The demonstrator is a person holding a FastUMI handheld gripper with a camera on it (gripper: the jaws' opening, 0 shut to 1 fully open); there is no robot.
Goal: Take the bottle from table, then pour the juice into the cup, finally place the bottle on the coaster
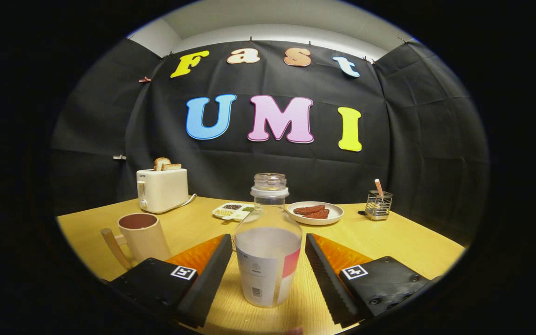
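Note:
A clear uncapped bottle (268,251) with pale juice in its lower half and a paper label stands upright on the wooden table (403,246). It is right between my fingers. My gripper (268,239) is open, with one finger (210,272) close to the bottle's left side and the other finger (326,274) close to its right side; a thin gap shows on each side. A cream cup (143,235) with a wooden handle and a dark inside stands to the left, just beyond the left finger.
At the back left stands a white toaster (162,189) holding toast. Beyond the bottle lie a sectioned white dish (232,211) and a plate (314,212) with reddish-brown slices. A wire holder (379,204) stands at the back right.

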